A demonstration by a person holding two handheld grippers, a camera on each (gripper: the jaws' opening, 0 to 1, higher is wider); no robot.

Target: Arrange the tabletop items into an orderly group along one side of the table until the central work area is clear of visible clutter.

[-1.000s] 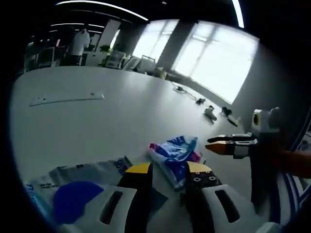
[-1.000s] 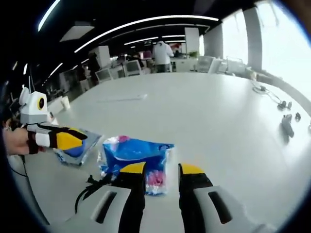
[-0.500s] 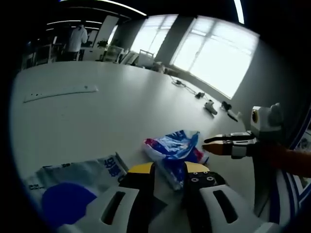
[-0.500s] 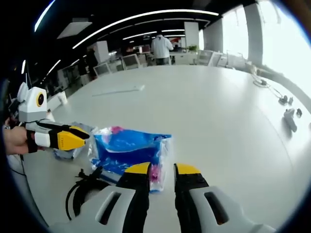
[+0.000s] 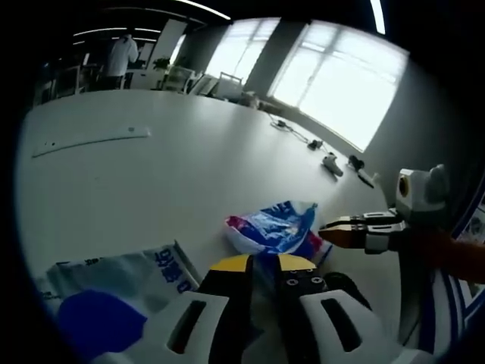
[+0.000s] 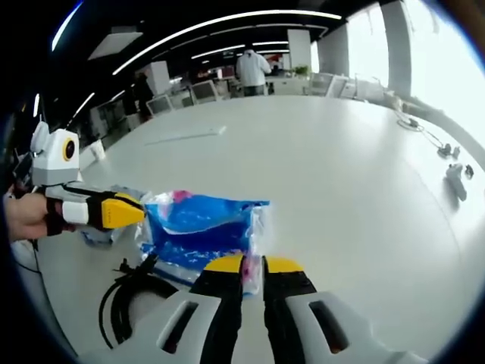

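Our right tongs (image 6: 252, 264) are pinched on the near edge of the blue snack bag (image 6: 203, 230). Our left tongs (image 5: 264, 262) are closed on the bag's other side. Next we judge we must carry it to the table (image 6: 333, 159) edge, beside the grey pouch (image 5: 114, 284).

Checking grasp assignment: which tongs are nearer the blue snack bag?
Right. The right tongs are closed on the blue snack bag at its near edge. The left tongs hover right beside the bag's far side, tips nearly touching it.
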